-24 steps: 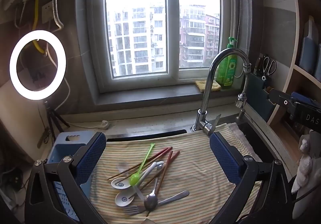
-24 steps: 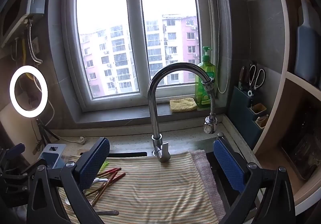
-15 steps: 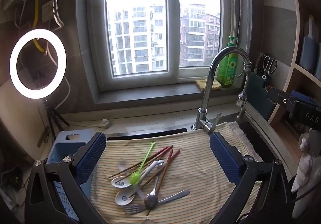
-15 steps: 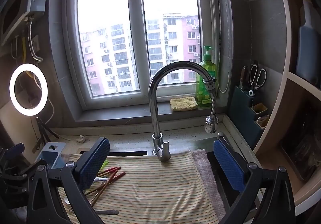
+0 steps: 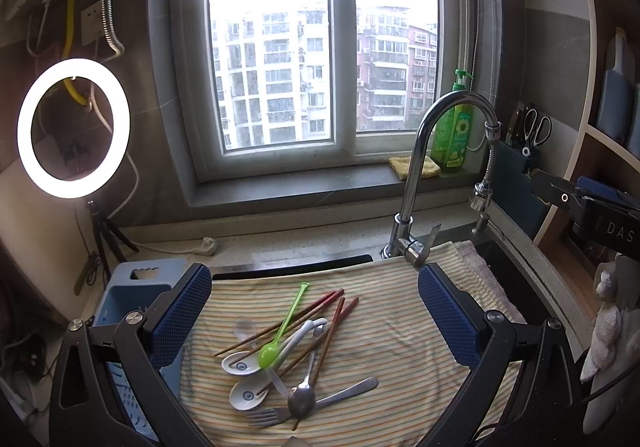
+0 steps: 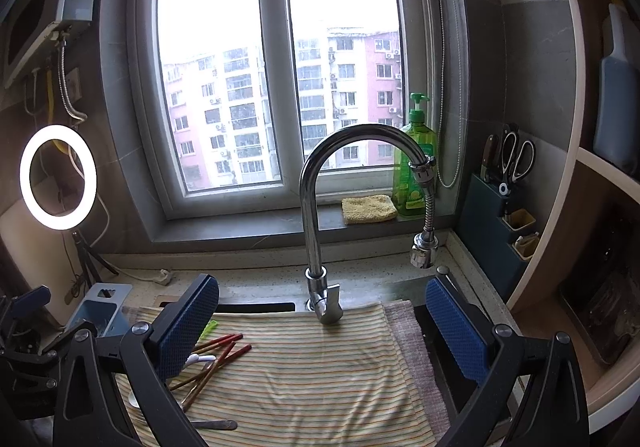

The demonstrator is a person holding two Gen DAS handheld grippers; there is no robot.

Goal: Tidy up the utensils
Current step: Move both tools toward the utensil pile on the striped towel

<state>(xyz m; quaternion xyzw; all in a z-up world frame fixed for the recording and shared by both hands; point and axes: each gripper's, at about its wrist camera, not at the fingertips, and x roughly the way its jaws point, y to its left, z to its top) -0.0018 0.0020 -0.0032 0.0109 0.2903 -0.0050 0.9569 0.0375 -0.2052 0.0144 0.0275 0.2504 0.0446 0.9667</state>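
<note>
Both the left gripper (image 5: 314, 311) and right gripper (image 6: 322, 321) hover with jaws spread wide and empty above the striped cloth (image 5: 400, 359), where chopsticks (image 5: 320, 307), spoons (image 5: 244, 363) and a fork (image 5: 268, 415) lie heaped beside the blue caddy (image 5: 120, 299).

Black left gripper (image 5: 316, 311) frame, blue textured jaws.

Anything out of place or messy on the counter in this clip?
Yes. The utensils lie in a crossed heap on the striped cloth: chopsticks, spoons and a fork overlapping at odd angles, none sorted. The blue holder sits beside it.
</note>
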